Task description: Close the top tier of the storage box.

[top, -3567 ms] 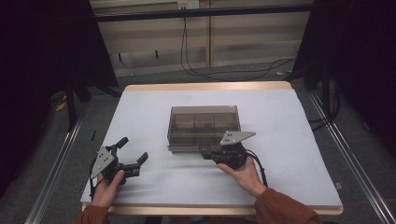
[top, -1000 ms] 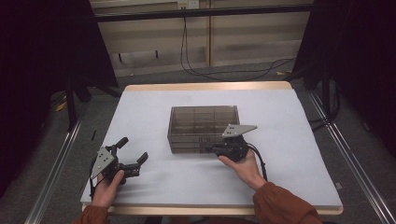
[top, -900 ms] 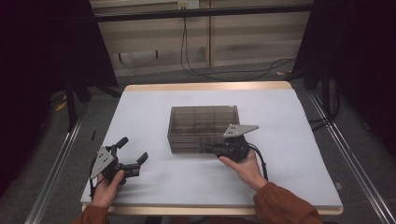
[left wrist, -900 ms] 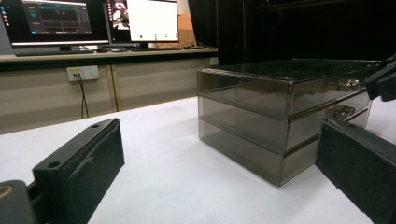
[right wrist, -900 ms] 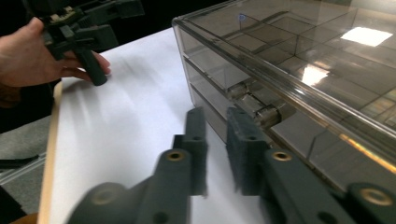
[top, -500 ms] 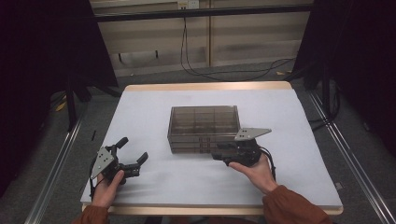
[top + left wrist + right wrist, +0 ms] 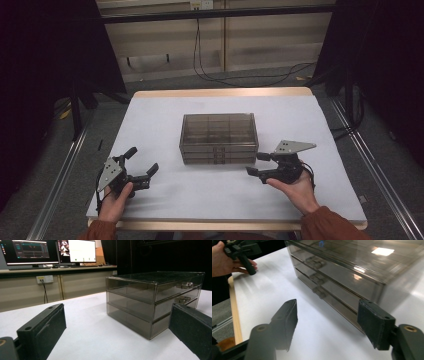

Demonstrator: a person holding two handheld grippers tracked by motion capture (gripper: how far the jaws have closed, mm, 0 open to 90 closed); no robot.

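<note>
Drawers of the smoky organizer (image 7: 218,138) sit shut now. Our right gripper (image 7: 259,164) has backed off its front, jaws just spread and empty. Our left gripper (image 7: 141,167) rests unmoved beside it, released.

A smoky grey-brown, see-through drawer box (image 7: 218,138) with small silvery pulls (image 7: 187,285) sits mid-table on a plain white cover (image 7: 320,130) edged in pale wood. Both grippers, left gripper (image 7: 139,166) and right gripper (image 7: 258,163), are black, each topped by a grey three-cornered plate. The sleeve (image 7: 330,226) at near right is rust brown
</note>
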